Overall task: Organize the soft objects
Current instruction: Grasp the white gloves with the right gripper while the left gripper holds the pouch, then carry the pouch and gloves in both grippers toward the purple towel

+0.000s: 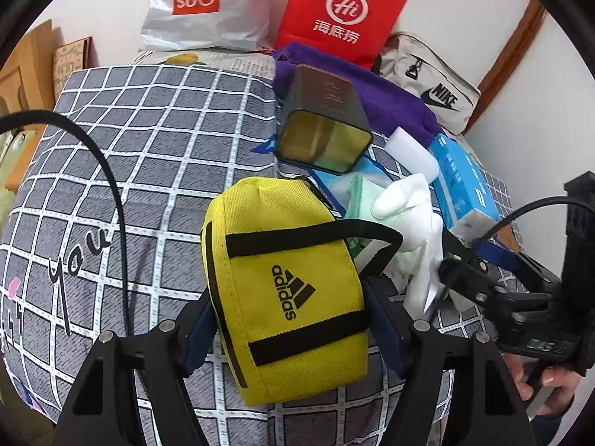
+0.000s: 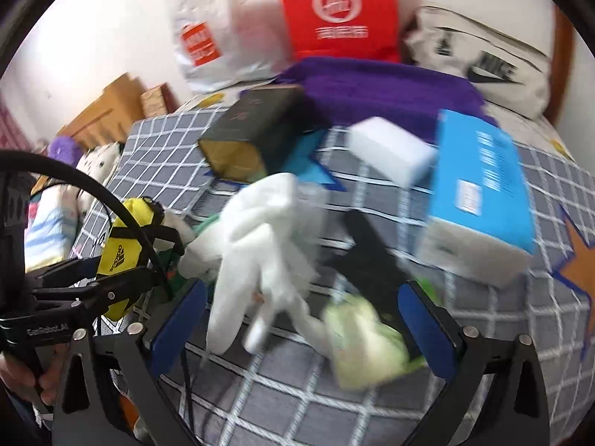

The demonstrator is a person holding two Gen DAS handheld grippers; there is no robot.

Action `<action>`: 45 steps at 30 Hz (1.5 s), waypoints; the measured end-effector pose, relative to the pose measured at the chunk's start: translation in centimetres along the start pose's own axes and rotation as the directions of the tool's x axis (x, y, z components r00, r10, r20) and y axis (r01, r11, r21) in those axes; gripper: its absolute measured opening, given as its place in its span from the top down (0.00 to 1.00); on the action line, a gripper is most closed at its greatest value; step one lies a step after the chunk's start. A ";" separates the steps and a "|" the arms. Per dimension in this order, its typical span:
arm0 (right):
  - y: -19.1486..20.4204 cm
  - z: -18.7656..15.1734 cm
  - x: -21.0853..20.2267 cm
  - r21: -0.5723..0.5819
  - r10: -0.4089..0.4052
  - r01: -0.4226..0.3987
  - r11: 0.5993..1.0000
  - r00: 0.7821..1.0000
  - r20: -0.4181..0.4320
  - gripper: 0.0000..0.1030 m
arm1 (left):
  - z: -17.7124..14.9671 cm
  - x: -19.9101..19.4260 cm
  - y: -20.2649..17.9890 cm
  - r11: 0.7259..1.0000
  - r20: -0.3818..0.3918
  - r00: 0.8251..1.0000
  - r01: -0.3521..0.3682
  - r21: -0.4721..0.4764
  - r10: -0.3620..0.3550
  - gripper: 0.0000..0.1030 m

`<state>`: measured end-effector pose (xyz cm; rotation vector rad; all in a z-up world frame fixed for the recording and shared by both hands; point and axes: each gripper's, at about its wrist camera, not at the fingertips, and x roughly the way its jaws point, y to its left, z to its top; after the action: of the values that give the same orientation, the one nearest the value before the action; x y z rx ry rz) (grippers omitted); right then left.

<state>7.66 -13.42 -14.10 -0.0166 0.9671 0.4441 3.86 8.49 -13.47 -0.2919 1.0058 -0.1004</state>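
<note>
While the left tongs (image 1: 290, 329) are pinching the yellow pouch (image 1: 286, 286) for sorting, the right tongs (image 2: 308, 319) are hovering spread around the white glove (image 2: 256, 245), lower centre.

The left hand-held gripper (image 1: 293, 338) is clamped (pads pressing inward), the right hand-held gripper (image 2: 301, 319) spread wide.

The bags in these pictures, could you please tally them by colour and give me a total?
Yellow: 1, the sports bag between the left gripper's pads.
White: 1, the plastic shopping bag.
Red: 1, the paper bag.
Cream: 1, the zip bag.
Purple: 1, the cloth pouch.
Total: 5.
</note>
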 end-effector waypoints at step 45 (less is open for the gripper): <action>-4.9 4.0 -6.3 0.072 0.030 -0.039 0.997 0.992 0.124 0.85 | 5.8 -2.7 -2.8 0.995 0.026 0.996 0.089 0.043 -0.091 0.31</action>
<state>9.63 -19.26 -7.66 0.0942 0.8637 0.4354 7.44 7.49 -7.57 -0.3001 0.9622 -0.1982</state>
